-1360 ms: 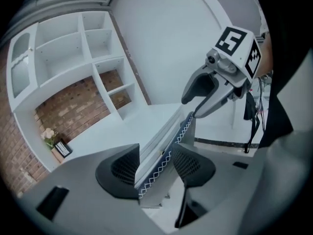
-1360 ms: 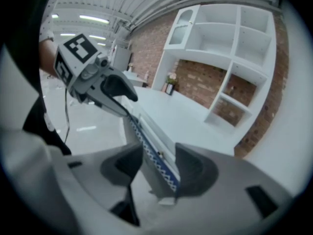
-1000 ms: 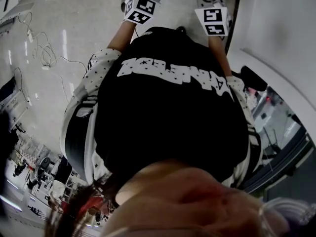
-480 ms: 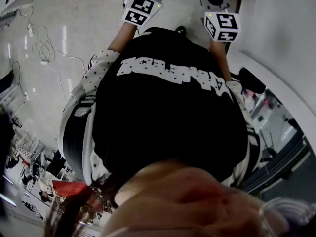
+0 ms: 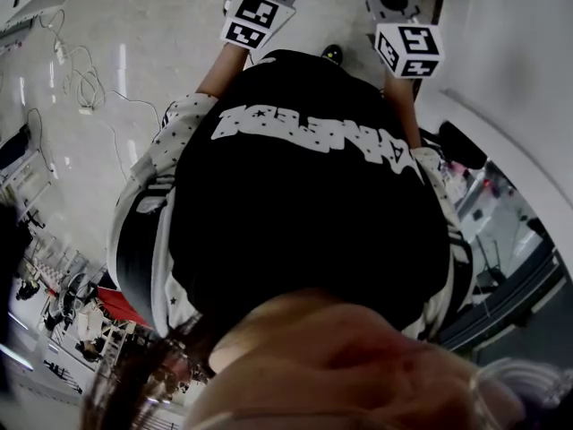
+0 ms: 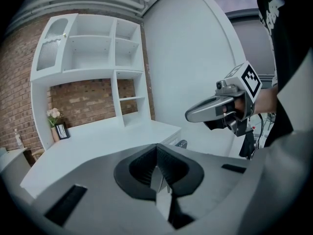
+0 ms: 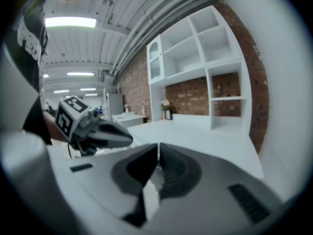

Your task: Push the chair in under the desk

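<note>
Head view: both forearms (image 5: 221, 65) are being held stretched forward from the torso (image 5: 304, 204), side by side, with the left gripper (image 6: 157, 169) and the right gripper (image 7: 157, 166) being carried level and apart. Both pairs of jaws are being held pressed fully together, with nothing gripped between them. The white desk (image 6: 98, 148) is being faced by both grippers, beneath a white shelf unit (image 6: 93, 58) on a brick wall (image 6: 83, 99). The chair cannot be located in any view.

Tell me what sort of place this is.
Probably a mock study or office corner inside a bigger workshop hall: a white desk with a built-in shelf unit against a brick wall, flowers on the desk, and an industrial ceiling with strip lights in the right gripper view.
</note>
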Demonstrator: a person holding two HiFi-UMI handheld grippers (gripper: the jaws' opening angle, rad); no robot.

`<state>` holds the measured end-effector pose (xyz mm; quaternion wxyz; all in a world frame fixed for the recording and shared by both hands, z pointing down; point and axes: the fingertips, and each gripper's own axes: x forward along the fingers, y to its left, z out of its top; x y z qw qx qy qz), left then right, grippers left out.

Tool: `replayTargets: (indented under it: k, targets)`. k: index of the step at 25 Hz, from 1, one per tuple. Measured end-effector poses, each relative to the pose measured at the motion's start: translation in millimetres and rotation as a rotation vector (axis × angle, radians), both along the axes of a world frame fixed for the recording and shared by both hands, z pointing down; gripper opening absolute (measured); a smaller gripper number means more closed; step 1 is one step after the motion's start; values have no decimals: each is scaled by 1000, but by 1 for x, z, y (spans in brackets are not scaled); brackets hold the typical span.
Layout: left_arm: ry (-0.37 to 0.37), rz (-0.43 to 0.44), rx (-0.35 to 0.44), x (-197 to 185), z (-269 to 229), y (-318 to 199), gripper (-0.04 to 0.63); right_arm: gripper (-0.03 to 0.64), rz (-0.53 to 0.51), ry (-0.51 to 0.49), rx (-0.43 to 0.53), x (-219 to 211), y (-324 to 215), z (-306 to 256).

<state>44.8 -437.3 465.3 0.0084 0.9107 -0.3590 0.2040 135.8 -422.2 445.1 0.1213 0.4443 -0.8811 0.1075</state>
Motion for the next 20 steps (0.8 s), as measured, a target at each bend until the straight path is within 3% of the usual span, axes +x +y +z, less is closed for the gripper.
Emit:
replayTargets:
  k: [20]
  targets:
    - [-2, 4, 27, 0, -7, 1, 35, 31, 26, 12, 11, 3, 3, -5]
